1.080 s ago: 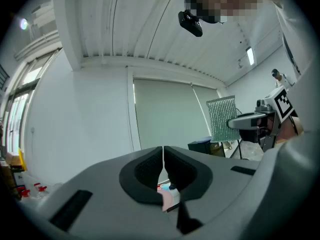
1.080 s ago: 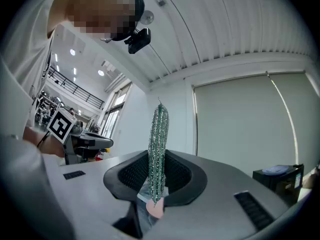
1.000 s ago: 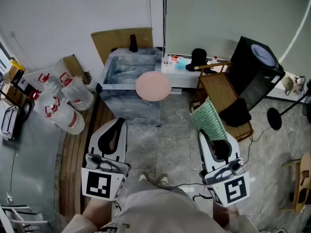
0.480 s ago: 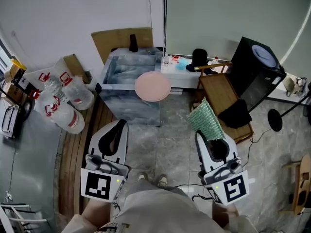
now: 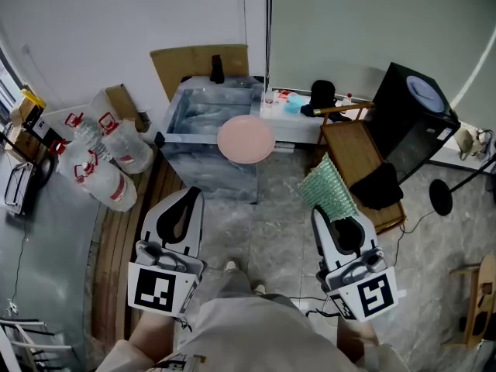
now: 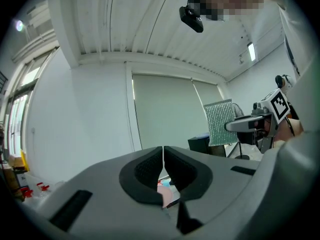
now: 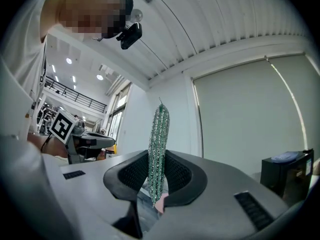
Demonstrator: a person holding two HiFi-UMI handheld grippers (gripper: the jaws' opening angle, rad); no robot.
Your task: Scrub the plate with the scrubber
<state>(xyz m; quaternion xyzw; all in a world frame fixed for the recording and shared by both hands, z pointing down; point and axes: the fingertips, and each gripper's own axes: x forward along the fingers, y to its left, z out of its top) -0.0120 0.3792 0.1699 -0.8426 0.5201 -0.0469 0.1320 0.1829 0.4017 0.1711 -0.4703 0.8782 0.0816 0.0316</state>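
A pink plate (image 5: 246,139) lies on the front rim of a clear plastic tub (image 5: 203,113) ahead of me. My right gripper (image 5: 332,211) is shut on a green mesh scrubber (image 5: 327,190), which stands edge-on between the jaws in the right gripper view as the scrubber (image 7: 159,149); it hangs well short of the plate, to its right. My left gripper (image 5: 186,200) is shut with nothing between its jaws (image 6: 163,159), below and left of the plate. A sliver of the pink plate (image 6: 165,192) shows under the left jaws.
Large water bottles (image 5: 105,165) lie at the left beside a wooden strip of floor. A wooden stool (image 5: 358,157), a black box (image 5: 411,118) and a low white shelf (image 5: 298,118) with small items stand at the right. Cardboard (image 5: 200,67) leans behind the tub.
The scrubber and right gripper have shifted slightly left. The left gripper and the plate have stayed where they were.
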